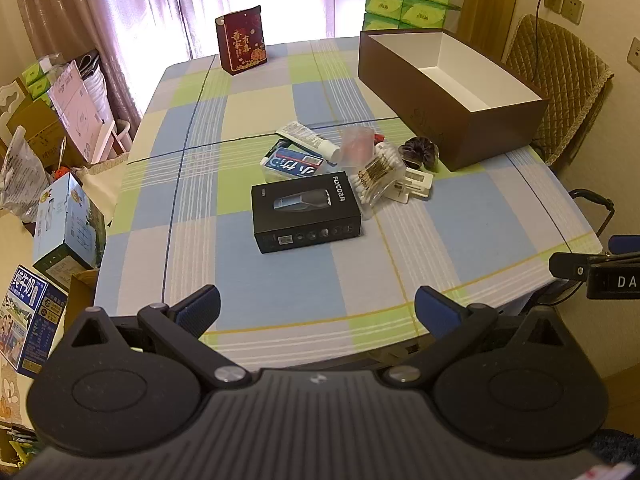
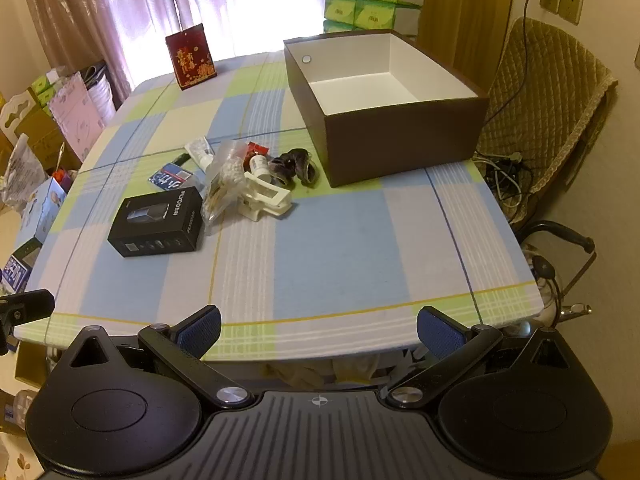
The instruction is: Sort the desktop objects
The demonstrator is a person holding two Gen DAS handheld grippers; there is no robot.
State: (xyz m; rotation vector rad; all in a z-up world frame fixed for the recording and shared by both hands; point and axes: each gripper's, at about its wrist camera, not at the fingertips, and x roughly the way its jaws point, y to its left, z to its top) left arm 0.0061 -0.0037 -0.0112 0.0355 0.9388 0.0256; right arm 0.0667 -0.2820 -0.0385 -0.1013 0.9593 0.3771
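Both tongs, left [image 1: 317, 312] and right [image 2: 319, 330], stand fully open and empty, short of the clutter mid-counter [image 2: 340, 240]. Black shaver box [image 1: 306, 211] lies flat beside the brown bin [image 2: 400, 136]: rigid, probably light (smooth card, may slip); grip across its short sides.

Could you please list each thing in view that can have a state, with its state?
left tool: open, holding nothing
right tool: open, holding nothing
brown box: lid off, empty inside
black shaver box: closed, lying flat
cotton swab pack: lying on its side
white tube: capped, lying flat
red gift bag: standing upright
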